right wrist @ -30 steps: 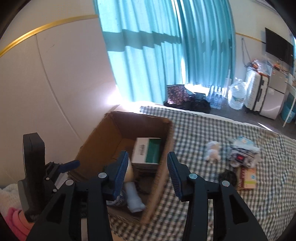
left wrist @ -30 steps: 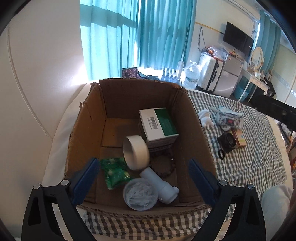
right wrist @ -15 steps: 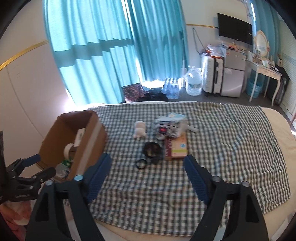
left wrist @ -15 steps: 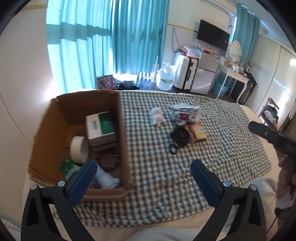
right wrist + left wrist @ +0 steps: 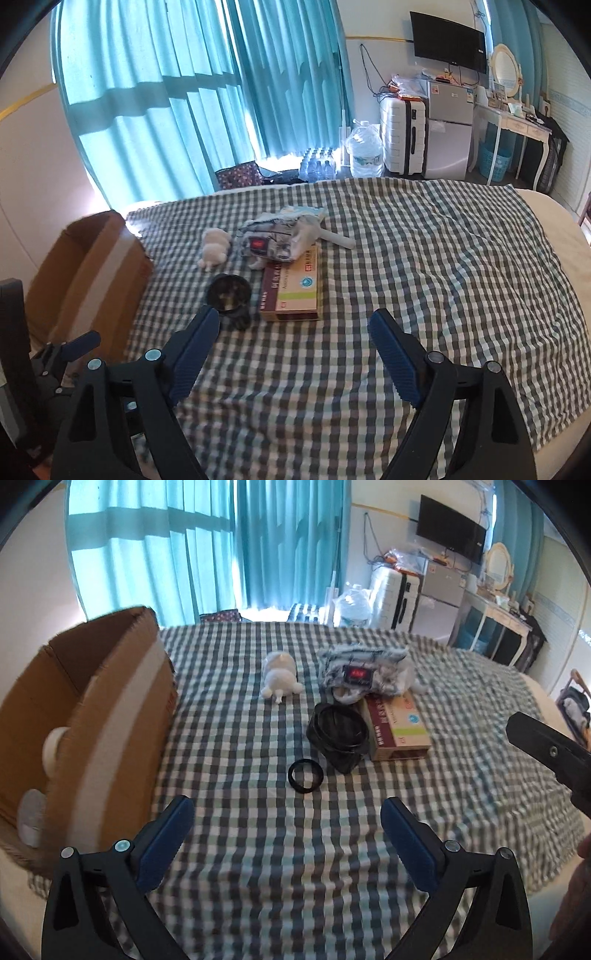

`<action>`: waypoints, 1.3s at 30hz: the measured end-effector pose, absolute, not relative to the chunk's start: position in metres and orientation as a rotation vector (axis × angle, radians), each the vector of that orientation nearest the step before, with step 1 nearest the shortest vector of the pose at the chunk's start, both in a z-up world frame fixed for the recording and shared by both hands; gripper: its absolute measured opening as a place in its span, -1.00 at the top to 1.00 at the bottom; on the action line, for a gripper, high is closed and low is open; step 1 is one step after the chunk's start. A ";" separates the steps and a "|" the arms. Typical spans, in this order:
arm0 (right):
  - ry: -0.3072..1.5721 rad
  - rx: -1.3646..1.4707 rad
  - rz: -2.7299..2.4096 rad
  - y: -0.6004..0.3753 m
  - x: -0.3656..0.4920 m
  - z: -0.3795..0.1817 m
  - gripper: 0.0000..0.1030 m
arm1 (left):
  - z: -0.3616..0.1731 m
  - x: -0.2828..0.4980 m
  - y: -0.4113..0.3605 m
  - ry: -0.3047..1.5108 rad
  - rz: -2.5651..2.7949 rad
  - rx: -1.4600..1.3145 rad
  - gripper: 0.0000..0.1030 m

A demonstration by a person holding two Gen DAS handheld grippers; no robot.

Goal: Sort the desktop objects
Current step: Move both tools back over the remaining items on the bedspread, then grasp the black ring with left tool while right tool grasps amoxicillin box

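Left gripper (image 5: 286, 818): jaws spread wide, nothing between the blue pads; hangs over bare checked cloth, tilted down.
Right gripper (image 5: 291, 334): jaws have just been opening and stand wide apart, empty; its black frame also shows at the right edge of the left wrist view.
Black ring (image 5: 306, 771): lies flat on the cloth, just ahead of the left gripper, close to the black cup.
Black cup (image 5: 338, 734): tipped toward the camera, mouth showing; in the right wrist view it sits just beyond that gripper's left pad, touching or nearly touching the flat box.
Flat box (image 5: 397, 728): maroon and pale green top, lies flat right of the cup; its far end is under the patterned pouch.
Patterned pouch (image 5: 364, 670): crumpled, grey-white with a red label, resting partly on the box.
White plush toy (image 5: 279, 677): lies left of the pouch, apart from it.
Cardboard box (image 5: 92, 720): open, at the cloth's left edge; a tape roll (image 5: 53, 744) shows inside.
Checked cloth (image 5: 461, 775): covers the bed surface.
Background: teal curtains (image 5: 184, 92), white suitcase, water jug, wall screen.
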State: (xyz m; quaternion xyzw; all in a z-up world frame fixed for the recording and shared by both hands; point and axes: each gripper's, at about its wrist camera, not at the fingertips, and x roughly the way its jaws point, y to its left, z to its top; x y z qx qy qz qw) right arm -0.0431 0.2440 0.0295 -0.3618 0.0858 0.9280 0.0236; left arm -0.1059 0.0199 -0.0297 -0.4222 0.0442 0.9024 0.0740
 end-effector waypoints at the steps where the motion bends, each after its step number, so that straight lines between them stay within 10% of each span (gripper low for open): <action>1: 0.244 -1.134 2.874 0.244 -0.049 0.021 -0.63 | -0.038 -0.111 0.023 0.149 2.720 -1.265 -1.00; 39: -0.021 -1.463 2.702 0.210 -0.167 -0.091 -0.63 | -0.116 -0.172 0.017 0.076 2.661 -1.241 -0.86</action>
